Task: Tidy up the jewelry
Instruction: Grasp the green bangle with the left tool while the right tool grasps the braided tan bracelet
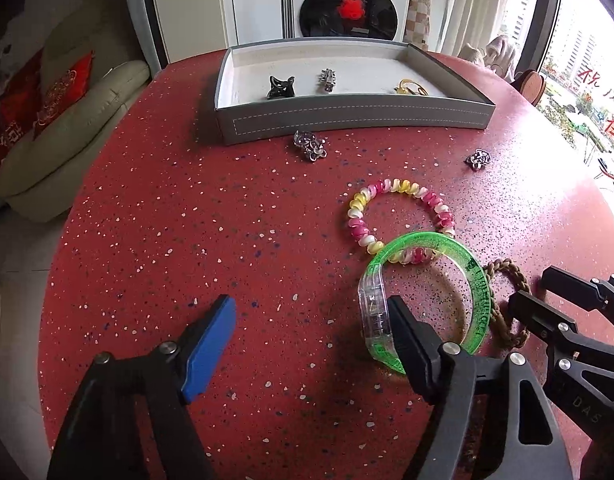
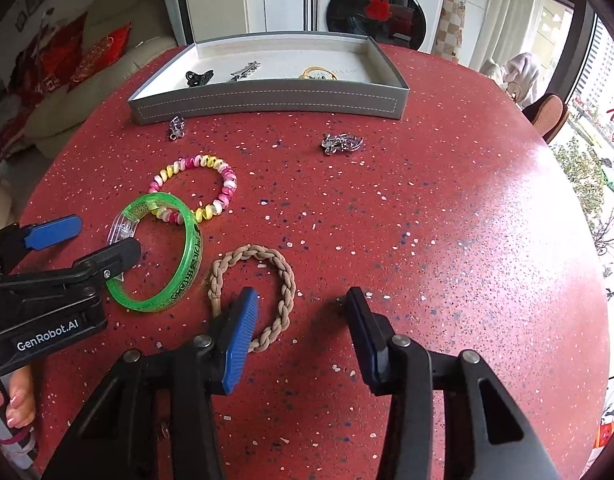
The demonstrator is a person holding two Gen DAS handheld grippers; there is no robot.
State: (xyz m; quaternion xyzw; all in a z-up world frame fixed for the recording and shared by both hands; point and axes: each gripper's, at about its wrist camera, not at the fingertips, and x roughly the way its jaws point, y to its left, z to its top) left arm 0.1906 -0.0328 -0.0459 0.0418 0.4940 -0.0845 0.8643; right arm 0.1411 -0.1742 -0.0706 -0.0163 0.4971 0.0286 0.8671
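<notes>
translucent green rigid plastic bangle [image 1: 427,296] lies on red speckled table [image 1: 187,220], near right, overlapping pink-yellow coiled band [image 1: 399,216]. left gripper [image 1: 311,336] spread wide, one finger set inside ring, clear block between; nothing held. judged light, stiff, slick: rim best pinched across. right gripper [image 2: 303,332] wide over tan braided loop [image 2: 253,292], judged soft.

- A round red table [image 2: 447,240] with pale speckles fills the foreground; daylight glares on its right side.
- Beyond its far edge stands a white front-loading washing machine [image 1: 347,4] with a dark round door.
- A red-handled mop [image 1: 285,0] leans just left of the machine.
- Off the table's left edge sits a cream sofa [image 1: 67,128] carrying red cushions [image 1: 65,88].
- At the right, a large window [image 1: 587,92] shows buildings and trees outside.
- A pale curtain [image 1: 475,4] hangs beside the window.
</notes>
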